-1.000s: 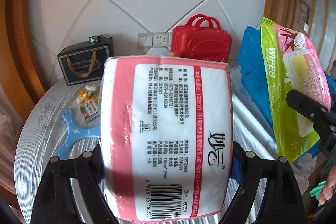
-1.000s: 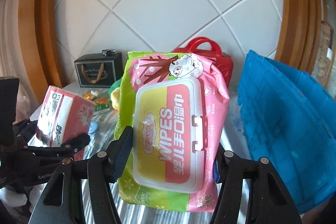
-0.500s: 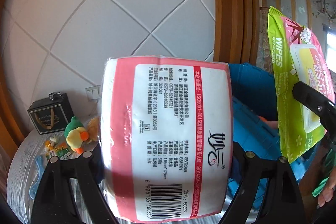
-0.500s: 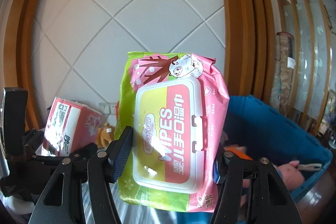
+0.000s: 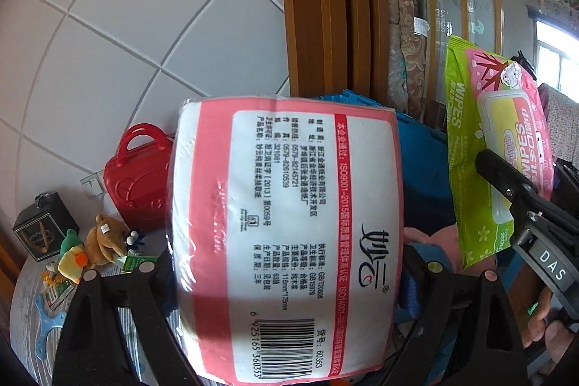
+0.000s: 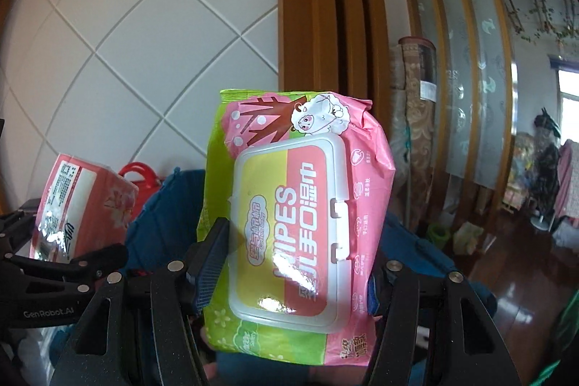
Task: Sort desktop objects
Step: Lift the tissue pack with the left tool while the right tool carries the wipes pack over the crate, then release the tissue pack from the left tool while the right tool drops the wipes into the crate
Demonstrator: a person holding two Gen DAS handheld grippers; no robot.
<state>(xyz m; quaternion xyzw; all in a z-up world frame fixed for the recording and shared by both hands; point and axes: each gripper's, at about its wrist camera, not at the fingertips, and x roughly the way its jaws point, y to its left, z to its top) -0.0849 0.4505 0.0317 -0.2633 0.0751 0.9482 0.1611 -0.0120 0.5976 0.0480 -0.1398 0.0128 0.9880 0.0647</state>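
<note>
My left gripper (image 5: pixel 286 263) is shut on a pink and white tissue pack (image 5: pixel 286 234), held upright in the air in front of a blue crate (image 5: pixel 416 151). My right gripper (image 6: pixel 289 263) is shut on a green and pink wet wipes pack (image 6: pixel 293 227), held above the blue crate (image 6: pixel 166 205). The wipes pack also shows in the left wrist view (image 5: pixel 495 147), and the tissue pack in the right wrist view (image 6: pixel 79 205), to the left. Both packs hide most of the crate's inside.
A red toy suitcase (image 5: pixel 137 176), a black gift box (image 5: pixel 43 230), a brown plush bear (image 5: pixel 106 237), a green and yellow duck toy (image 5: pixel 70 259) and a blue plastic piece (image 5: pixel 49 313) sit on the table at the left. The tiled wall and a wooden frame stand behind.
Both grippers have swung to the right with their packs, away from the table and over the blue crate. The grips are unchanged.
</note>
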